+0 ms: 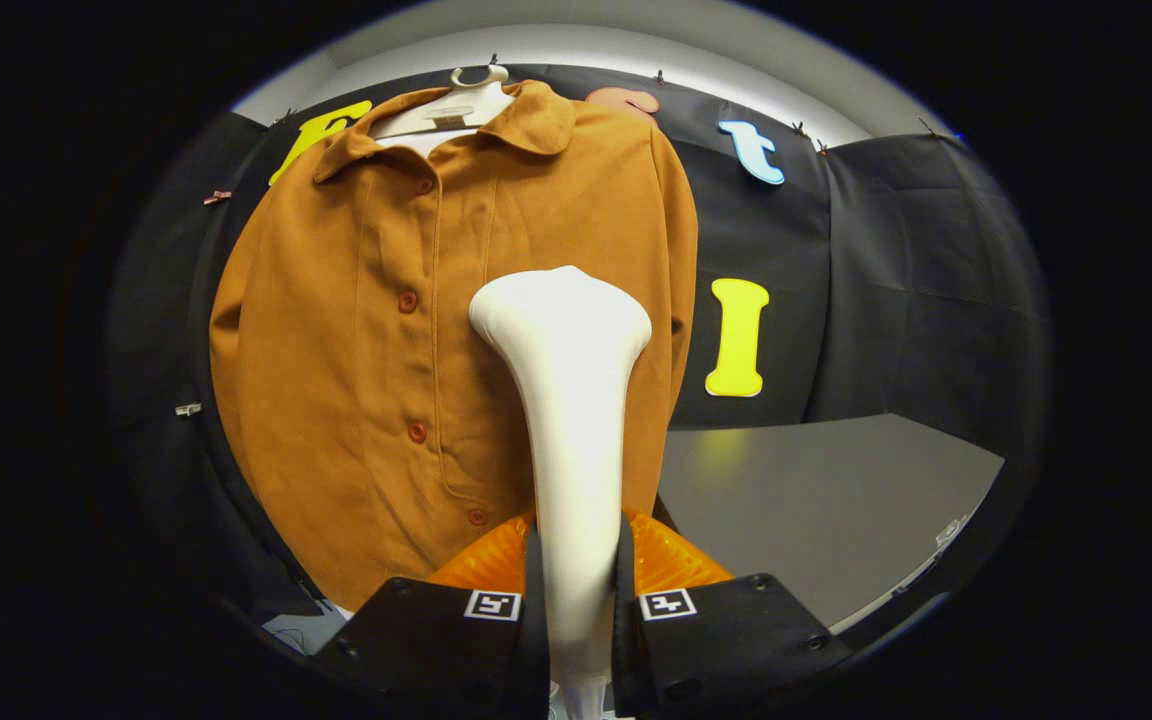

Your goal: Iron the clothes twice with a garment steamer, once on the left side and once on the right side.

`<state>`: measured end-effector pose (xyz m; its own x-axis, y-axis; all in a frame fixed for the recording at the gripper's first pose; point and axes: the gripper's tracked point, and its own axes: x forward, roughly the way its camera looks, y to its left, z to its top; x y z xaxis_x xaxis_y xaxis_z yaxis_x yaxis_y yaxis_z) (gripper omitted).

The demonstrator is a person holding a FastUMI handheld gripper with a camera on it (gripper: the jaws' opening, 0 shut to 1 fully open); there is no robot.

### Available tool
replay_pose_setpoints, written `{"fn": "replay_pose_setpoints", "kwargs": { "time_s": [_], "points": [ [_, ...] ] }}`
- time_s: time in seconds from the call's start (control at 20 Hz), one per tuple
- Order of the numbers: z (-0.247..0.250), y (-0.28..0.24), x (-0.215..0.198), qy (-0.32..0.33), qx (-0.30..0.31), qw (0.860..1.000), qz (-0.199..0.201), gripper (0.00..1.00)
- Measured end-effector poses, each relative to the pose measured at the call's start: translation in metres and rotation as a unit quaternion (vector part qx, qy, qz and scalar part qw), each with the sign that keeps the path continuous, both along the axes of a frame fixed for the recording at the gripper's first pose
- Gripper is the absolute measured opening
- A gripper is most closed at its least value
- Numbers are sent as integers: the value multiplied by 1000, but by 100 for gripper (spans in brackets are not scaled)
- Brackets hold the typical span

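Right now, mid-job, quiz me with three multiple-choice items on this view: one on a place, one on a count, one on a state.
1. Where is the steamer head relative to the shirt?
A. in front of the panel on the table's side of the button row
B. above the collar
C. lying on the table

2. How many shirt buttons show?
A. one
B. four
C. eight

3. What is the tool doing?
A. open, holding nothing
B. shut on the hanger
C. shut on the steamer

Answers:
1 A, the head overlaps the cloth beside the button row, toward the table.
2 B, four dark buttons run down the placket.
3 C, both fingers press the steamer's handle.
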<state>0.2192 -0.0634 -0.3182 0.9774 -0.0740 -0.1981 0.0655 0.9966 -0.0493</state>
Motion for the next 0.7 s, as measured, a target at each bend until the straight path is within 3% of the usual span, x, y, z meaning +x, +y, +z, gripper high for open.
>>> {"fn": "replay_pose_setpoints", "kwargs": {
  "time_s": [0.4, 0.7],
  "points": [
    [-62, -9, -24, 58, -10, 998, 0, 28],
    [-73, -10, -48, 80, -9, 997, -3, 28]
  ]
}}
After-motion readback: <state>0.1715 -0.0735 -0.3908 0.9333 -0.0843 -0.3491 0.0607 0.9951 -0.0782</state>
